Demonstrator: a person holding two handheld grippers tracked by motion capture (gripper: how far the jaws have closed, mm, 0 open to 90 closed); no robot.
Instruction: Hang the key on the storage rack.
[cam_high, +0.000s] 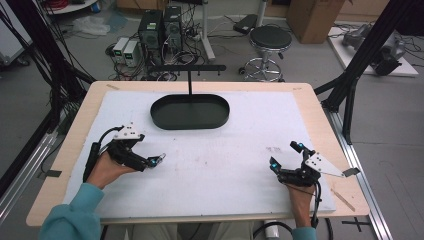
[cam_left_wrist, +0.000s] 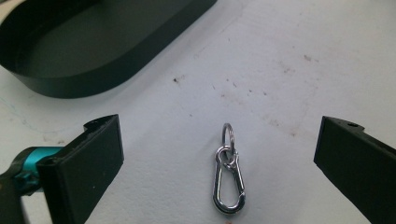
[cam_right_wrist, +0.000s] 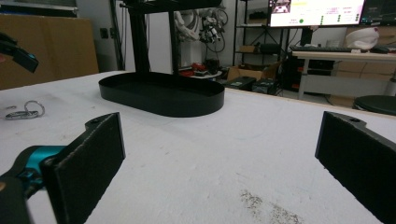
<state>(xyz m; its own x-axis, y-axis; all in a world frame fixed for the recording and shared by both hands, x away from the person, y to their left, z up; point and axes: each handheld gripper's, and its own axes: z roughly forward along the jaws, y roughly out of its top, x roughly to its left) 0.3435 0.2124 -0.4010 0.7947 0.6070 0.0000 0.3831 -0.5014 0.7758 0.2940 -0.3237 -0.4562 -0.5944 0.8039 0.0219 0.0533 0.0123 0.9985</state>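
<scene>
A white foam-like mat (cam_high: 210, 160) was seen spread over a pale wooden table (cam_high: 320, 107), and a shallow black oval metal tray (cam_high: 190, 111) was set on the far middle of that mat, with a thin black upright post (cam_high: 190, 82) rising at its far rim. The left gripper (cam_high: 159, 160) was held low over the near left part of the mat, its jaws spread wide apart with nothing between the pads. In the left gripper view, a small silver metal snap-hook clip with a split ring (cam_left_wrist: 228, 172) was shown lying flat on the mat between the two open jaws, touched by neither, with the ring end pointed toward the tray. The clip was thus placed on the mat on the near left side, well apart from the tray. The right gripper (cam_high: 286, 156) was held over the near right part of the mat, its jaws likewise opened wide and empty. In the right gripper view, the clip was seen far off at the left.
</scene>
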